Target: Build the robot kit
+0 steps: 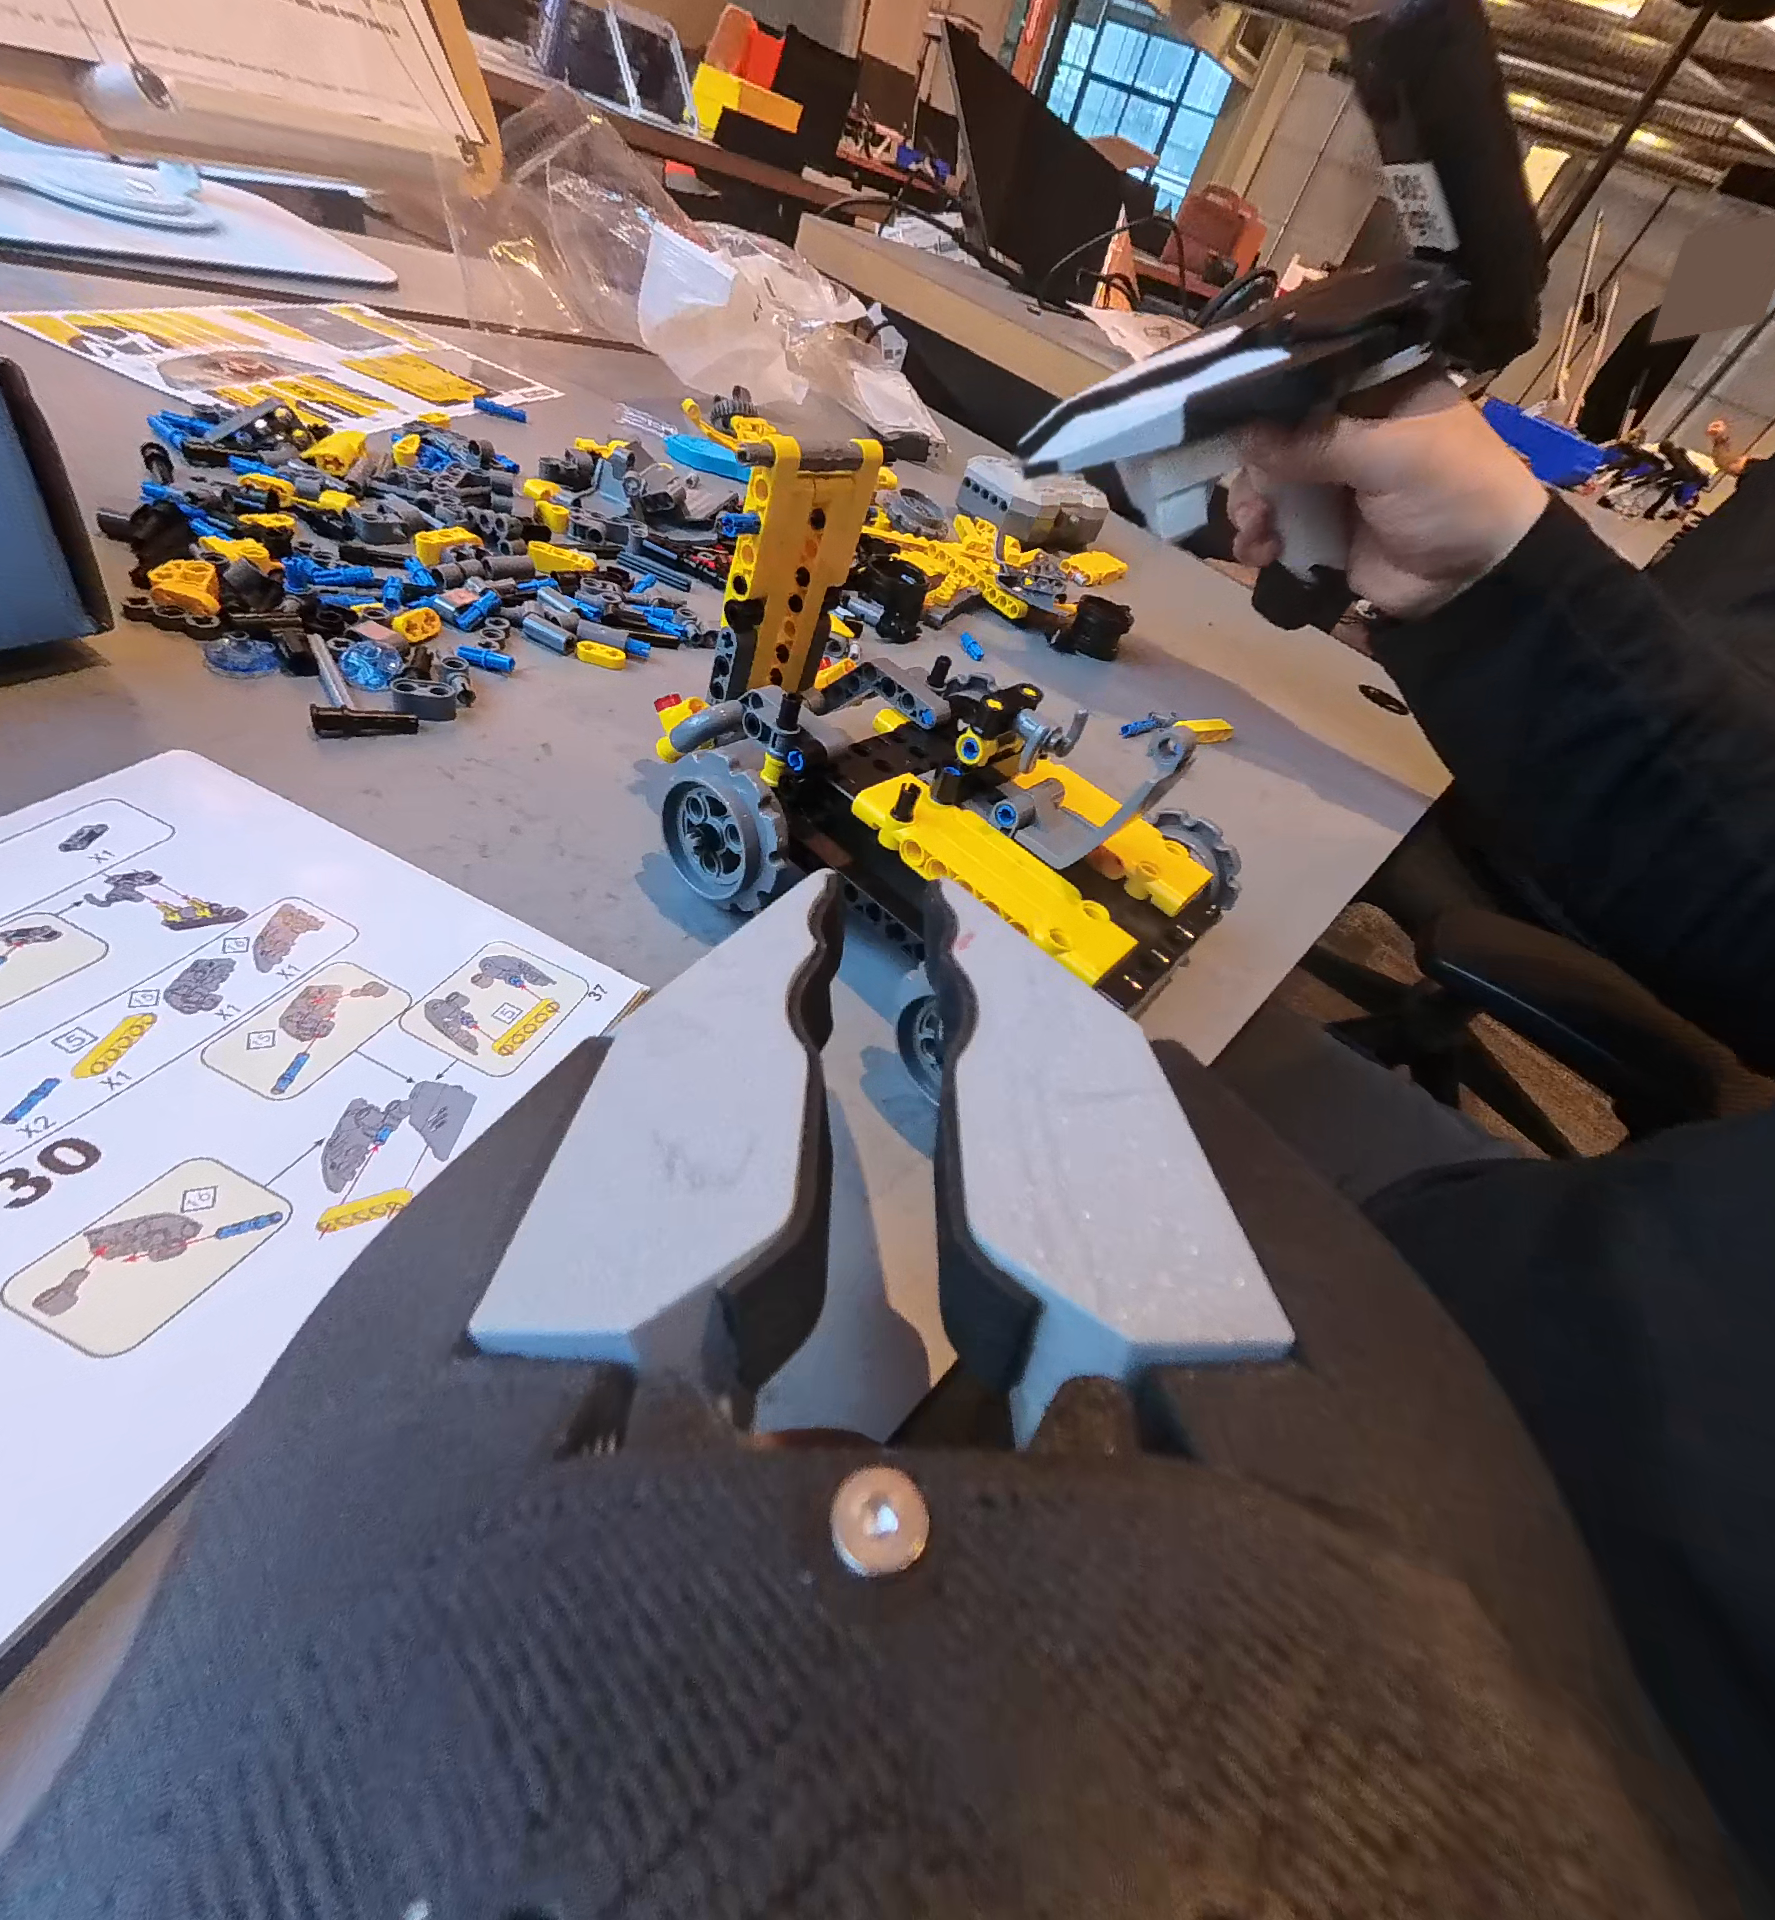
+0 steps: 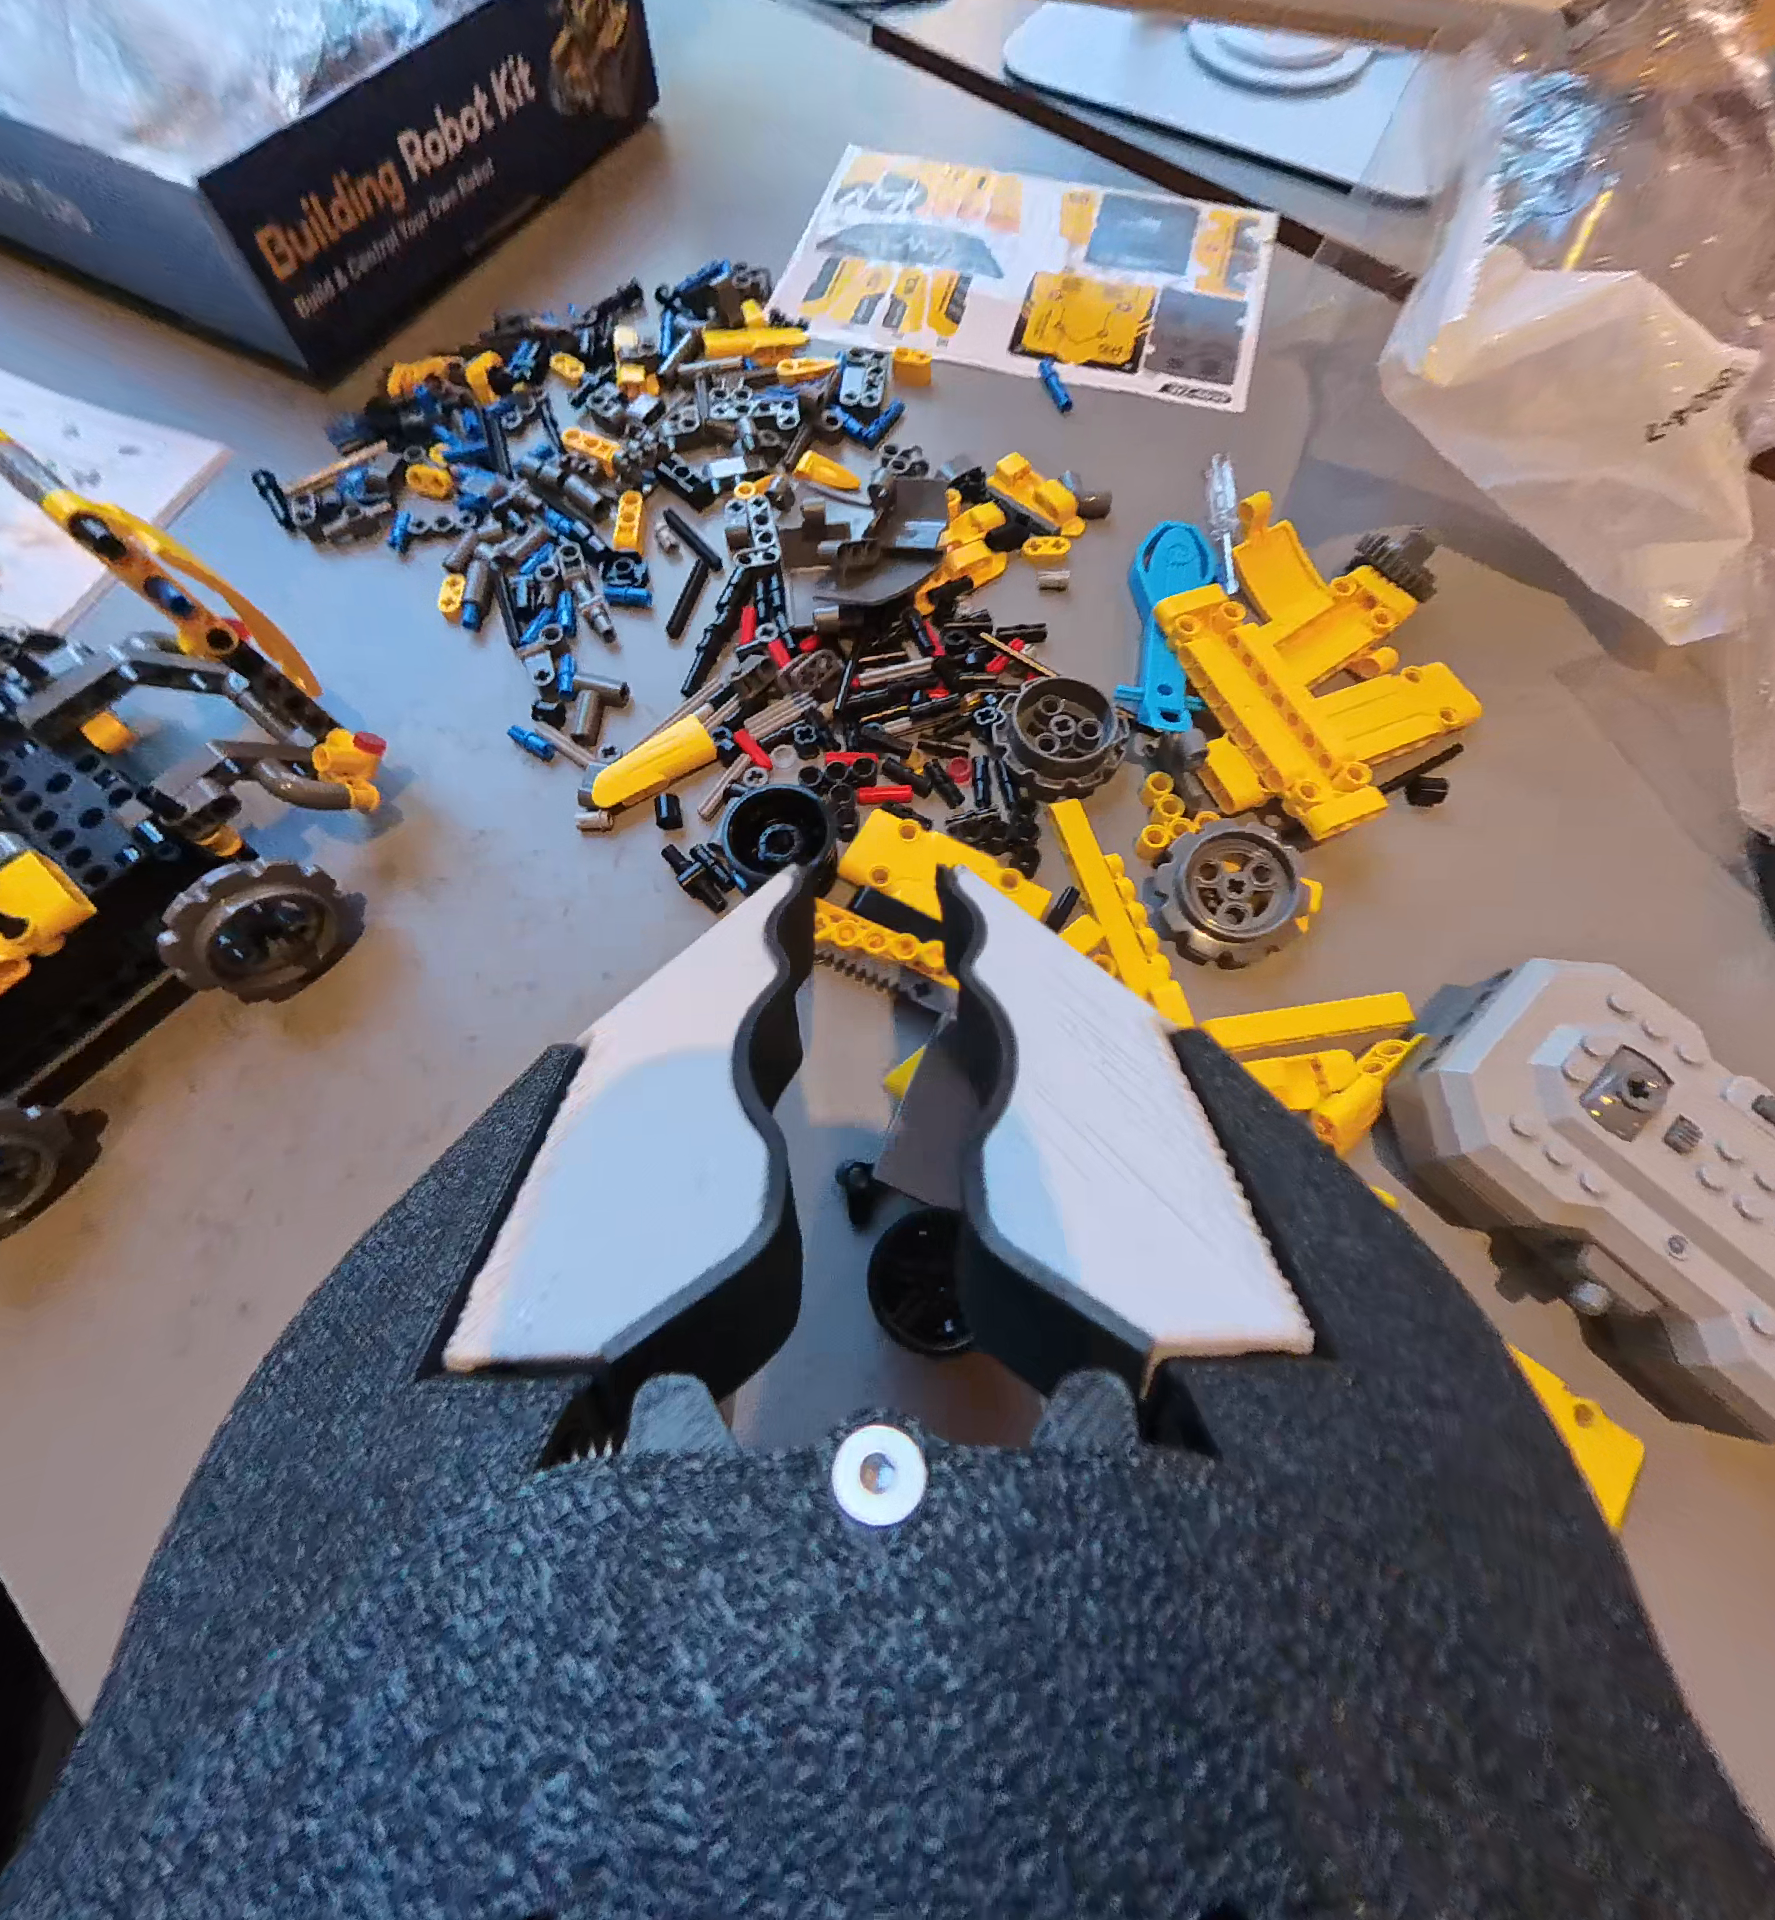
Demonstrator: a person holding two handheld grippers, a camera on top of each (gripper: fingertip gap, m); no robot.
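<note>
On my grey table [image 2: 509, 987] a half-built yellow and black vehicle [image 1: 945, 831] stands on grey toothed wheels, a yellow beam frame rising upright from its far end. Beyond it spreads a loose pile of small parts [image 2: 717, 623], blue, black, grey and yellow, with a grey wheel hub [image 2: 1231, 894] and a cluster of yellow beams [image 2: 1298, 707] at its right edge. An open instruction booklet [image 1: 187, 1039] lies at my left, a sticker sheet [image 2: 1028, 281] past the pile, a dark box [image 2: 363, 177] behind the vehicle. A grey battery unit [image 2: 1631, 1174] sits right, crumpled clear bags [image 2: 1589, 364] farther off.
</note>
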